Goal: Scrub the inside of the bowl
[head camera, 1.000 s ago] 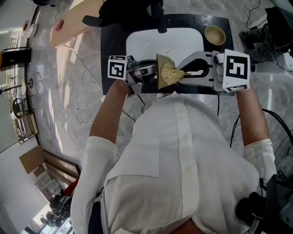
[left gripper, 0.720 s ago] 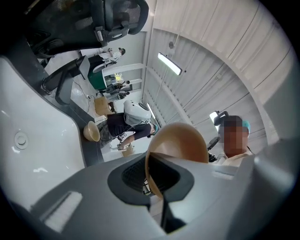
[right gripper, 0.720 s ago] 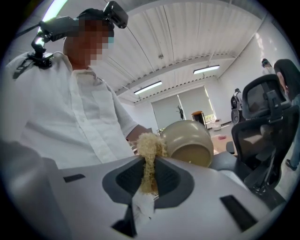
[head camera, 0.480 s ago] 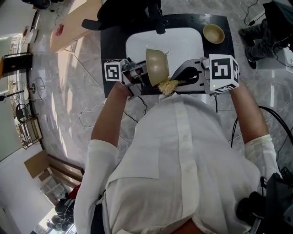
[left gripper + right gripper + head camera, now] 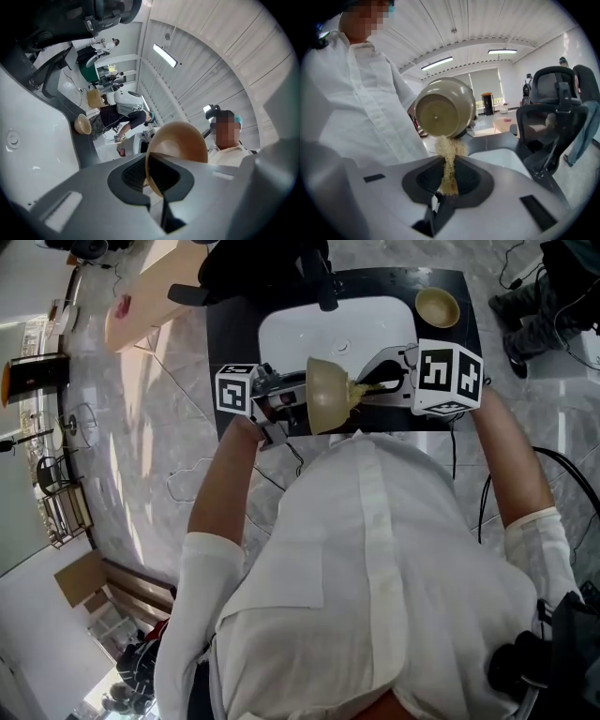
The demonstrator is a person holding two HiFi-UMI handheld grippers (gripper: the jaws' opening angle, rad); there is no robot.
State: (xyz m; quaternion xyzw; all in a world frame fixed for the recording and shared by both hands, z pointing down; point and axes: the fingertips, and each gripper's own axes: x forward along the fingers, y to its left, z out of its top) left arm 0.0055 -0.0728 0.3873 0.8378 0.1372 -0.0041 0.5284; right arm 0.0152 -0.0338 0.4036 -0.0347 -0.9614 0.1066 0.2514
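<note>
White sink (image 5: 375, 322) set in a black worktop (image 5: 232, 334), dark tap (image 5: 324, 285) at its far edge, spare tan bowl (image 5: 439, 307) parked on the worktop's right corner, cables (image 5: 568, 468) trailing over the marble floor (image 5: 141, 427)

grey marble floor (image 5: 159, 427), black counter (image 5: 232, 334) with white sink (image 5: 309, 329), ceiling strip lights (image 5: 438, 63), black office chair (image 5: 553, 119)

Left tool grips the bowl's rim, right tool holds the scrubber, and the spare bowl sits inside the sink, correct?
Not quite. The head view shows the spare bowl on the dark counter beside the sink, not in it. The left tool grips the bowl by its rim; the right tool holds the scrubber.
</note>
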